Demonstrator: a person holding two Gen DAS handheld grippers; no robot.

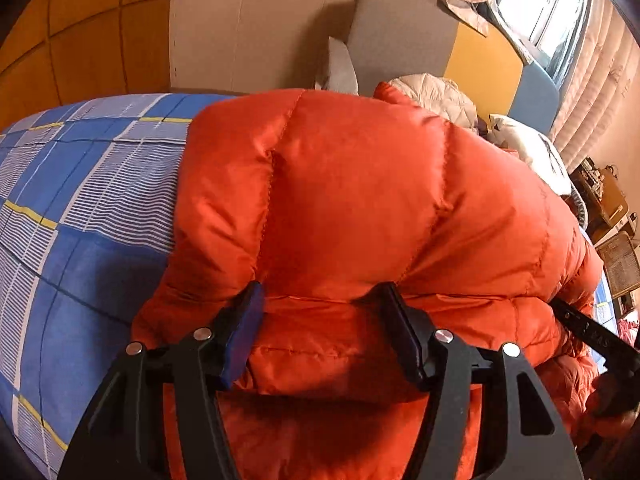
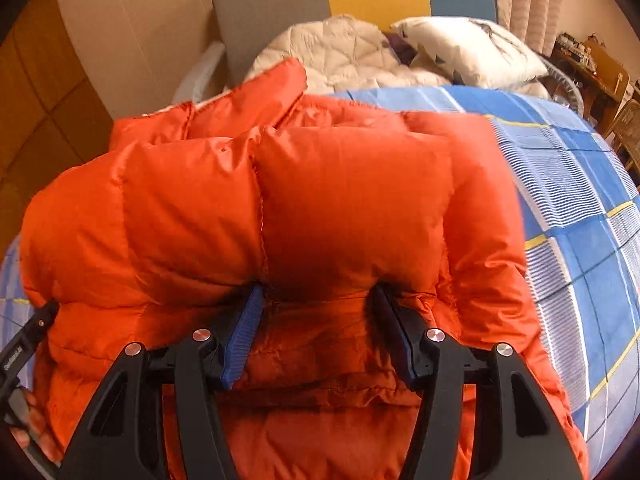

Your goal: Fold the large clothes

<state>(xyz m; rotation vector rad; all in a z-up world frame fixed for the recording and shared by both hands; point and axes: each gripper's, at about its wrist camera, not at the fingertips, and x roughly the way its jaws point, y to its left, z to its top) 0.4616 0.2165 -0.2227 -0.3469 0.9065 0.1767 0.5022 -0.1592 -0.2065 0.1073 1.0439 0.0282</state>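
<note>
My 2 tools, left tool (image 1: 324, 300) and right tool (image 2: 318, 300), each clamp a puffy, glossy, quilted orange jacket (image 1: 360, 184) fold on the blue checked bed (image 1: 80, 200).

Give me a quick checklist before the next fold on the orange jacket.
1. Jacket lies on the bed: ok.
2. Left gripper jaws apart, jacket edge between them: ok.
3. Right gripper jaws apart, jacket fabric between them: ok.
4. Pads pressing on the fabric: cannot tell.
5. Bare bed beside the jacket for the fold: ok.
6. Pillow and white quilt lie beyond the jacket: ok.
</note>
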